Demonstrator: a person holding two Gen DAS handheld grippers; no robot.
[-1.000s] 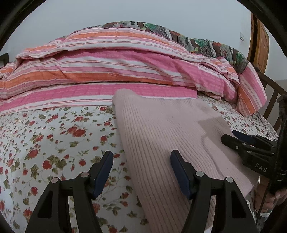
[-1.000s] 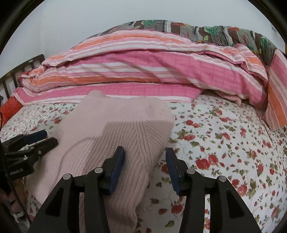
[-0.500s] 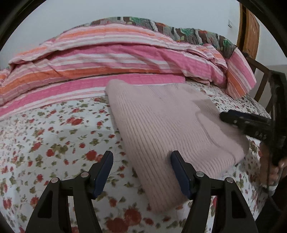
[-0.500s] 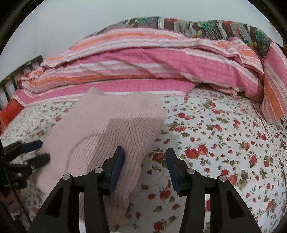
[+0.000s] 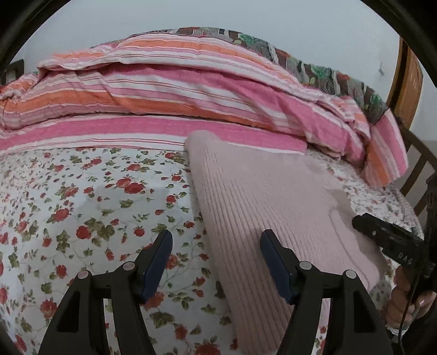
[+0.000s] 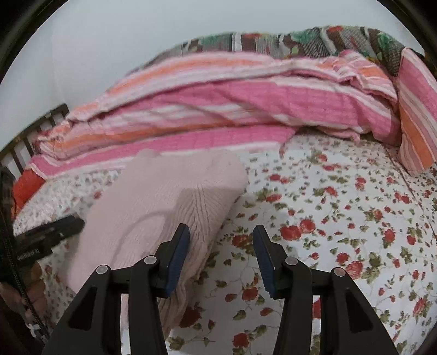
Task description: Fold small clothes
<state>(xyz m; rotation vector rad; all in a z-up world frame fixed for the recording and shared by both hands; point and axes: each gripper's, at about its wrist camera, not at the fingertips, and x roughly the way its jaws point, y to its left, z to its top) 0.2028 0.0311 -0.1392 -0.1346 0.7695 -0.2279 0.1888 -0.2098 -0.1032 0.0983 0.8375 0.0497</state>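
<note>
Left wrist view: left gripper [image 5: 215, 255] spread apart, gripping nothing, the folded pink knit sweater [image 5: 273, 207] on the floral bedsheet [image 5: 82, 207] under its right finger.

Right wrist view: right gripper [image 6: 221, 252] also apart and empty, sweater [image 6: 153, 215] beneath its left finger, striped quilt [image 6: 232, 109] behind.

A bed with a floral sheet [image 5: 90, 196] and piled striped quilt [image 5: 169, 90] stands against a plain pale wall [image 5: 218, 16].

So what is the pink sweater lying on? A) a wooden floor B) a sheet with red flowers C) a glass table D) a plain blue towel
B: the pink sweater rests flat on the flowered sheet, with red blooms and green leaves showing on both sides of it.
</note>
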